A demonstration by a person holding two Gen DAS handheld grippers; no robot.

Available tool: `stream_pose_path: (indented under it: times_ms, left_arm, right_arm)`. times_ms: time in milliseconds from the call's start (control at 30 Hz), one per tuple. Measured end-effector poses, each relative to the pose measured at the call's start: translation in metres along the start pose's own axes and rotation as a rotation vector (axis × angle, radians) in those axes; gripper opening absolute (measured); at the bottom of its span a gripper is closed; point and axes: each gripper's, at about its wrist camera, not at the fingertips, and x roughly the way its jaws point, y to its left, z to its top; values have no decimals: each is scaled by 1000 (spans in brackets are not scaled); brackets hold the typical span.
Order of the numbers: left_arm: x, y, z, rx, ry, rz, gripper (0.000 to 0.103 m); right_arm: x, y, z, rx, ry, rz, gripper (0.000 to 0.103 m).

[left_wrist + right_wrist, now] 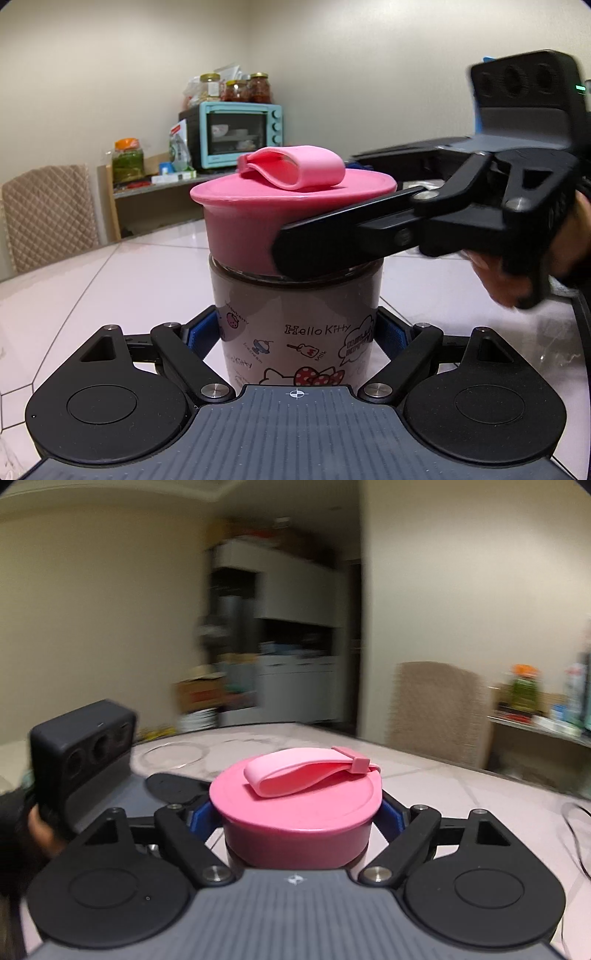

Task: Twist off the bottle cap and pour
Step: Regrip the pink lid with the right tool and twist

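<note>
Cap (295, 812) clamped by right claw (295, 818); left claw (295, 334) grips bottle (295, 325), base hidden.

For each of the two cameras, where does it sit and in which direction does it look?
Left wrist: on the left claw, low, facing the bottle; its own fingers grip the body, right claw enters from the right.
Right wrist: on the right claw, higher, looking over the pink cap; its fingers clamp the cap.
Shared: bottle, cap, table, chair.
</note>
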Motion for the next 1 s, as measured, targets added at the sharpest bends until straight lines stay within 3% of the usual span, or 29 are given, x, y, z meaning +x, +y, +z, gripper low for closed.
stream_pose_path:
  times_ms: [67, 200, 333, 633, 1000]
  left_arm:
    - [0, 0, 0, 0, 0, 0, 90]
    - [0, 1, 0, 0, 0, -1, 90]
    - [0, 0, 0, 0, 0, 0, 90]
    - [-1, 0, 0, 0, 0, 0, 90]
    - [-1, 0, 0, 0, 0, 0, 90]
  right_arm:
    - [1, -15, 3, -26, 11, 96, 85]
    - [-1, -17, 9, -41, 24, 128, 85]
    - [-9, 1, 15, -29, 15, 37, 97]
    - [-23, 47, 8, 77, 4, -278, 101]
    - [-1, 68, -1, 169, -56, -456, 101]
